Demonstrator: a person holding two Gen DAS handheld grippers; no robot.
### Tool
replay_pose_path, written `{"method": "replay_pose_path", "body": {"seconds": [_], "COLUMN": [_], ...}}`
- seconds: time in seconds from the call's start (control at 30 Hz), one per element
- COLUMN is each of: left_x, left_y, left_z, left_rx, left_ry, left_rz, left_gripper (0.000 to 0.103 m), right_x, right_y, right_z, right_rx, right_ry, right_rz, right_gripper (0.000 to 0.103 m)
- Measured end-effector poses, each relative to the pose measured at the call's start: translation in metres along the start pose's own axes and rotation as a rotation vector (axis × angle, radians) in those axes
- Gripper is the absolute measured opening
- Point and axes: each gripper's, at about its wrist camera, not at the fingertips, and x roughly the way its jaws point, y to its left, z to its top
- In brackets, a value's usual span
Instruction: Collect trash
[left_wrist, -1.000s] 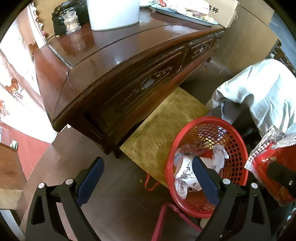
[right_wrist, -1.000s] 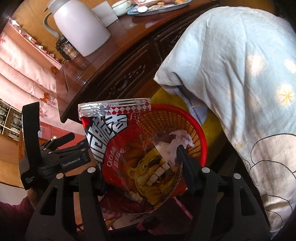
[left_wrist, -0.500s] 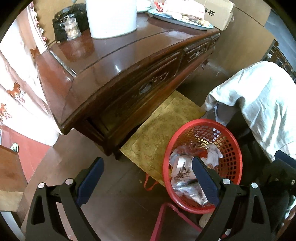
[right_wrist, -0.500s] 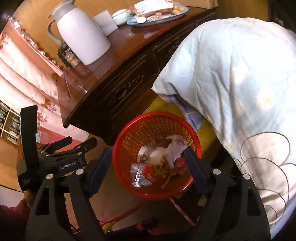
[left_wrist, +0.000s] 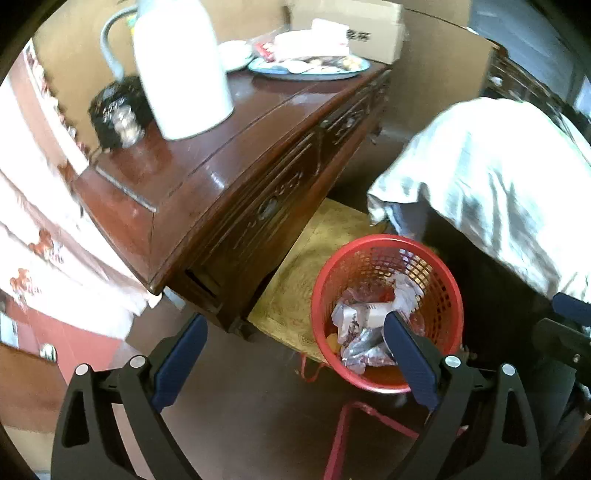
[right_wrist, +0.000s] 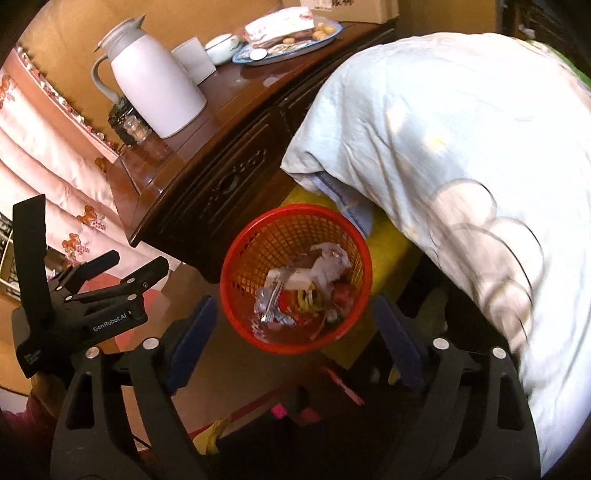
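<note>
A red mesh basket (left_wrist: 441, 291) (right_wrist: 280, 232) stands on the floor by the cabinet. It holds crumpled trash (left_wrist: 364, 325): a white cup, tissue, foil and a red-and-yellow snack bag (right_wrist: 301, 301). My right gripper (right_wrist: 293, 301) hangs above the basket; its jaws are opening wide and nothing is between them. My left gripper (left_wrist: 293, 319) is open and empty, up and to the left of the basket. It also shows in the right wrist view as a black gripper (right_wrist: 142, 258) at the left.
A dark carved wooden cabinet (left_wrist: 229, 177) carries a white thermos jug (left_wrist: 181, 70), a small jar, a snack tray (left_wrist: 306, 68) and a cardboard box. A pale quilt (right_wrist: 461, 166) bulges at the right. A yellow mat (left_wrist: 306, 266) lies under the basket, and pink curtains (right_wrist: 40, 166) hang at the left.
A second ago my right gripper held the red snack bag over the basket. The bag now lies in the basket and the jaws have spread. Both grippers have risen away from it.
</note>
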Motion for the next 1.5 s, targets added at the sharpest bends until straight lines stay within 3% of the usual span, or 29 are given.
{"method": "replay_pose_path", "body": {"seconds": [0.3,0.63,1.5], "left_x": [-0.039,-0.067,-0.065], "left_y": [-0.020,-0.020,-0.026], "left_z": [-0.026,-0.039,-0.043], "left_rx": [0.151,0.169,0.202], "left_ry": [-0.092,-0.165,-0.159], "left_rz": [-0.057,-0.106,-0.079], "left_gripper": [0.096,0.097,0.097], "right_x": [-0.032,-0.054,-0.051], "right_y": [0.006,0.019,0.027], "right_z": [-0.040,-0.061,-0.066], "right_rx": [0.039,0.044,0.027], "right_ry": [-0.057,-0.107,-0.083], "right_rz": [-0.050,-0.107,-0.124], "right_gripper": [0.087,0.089,0.089]}}
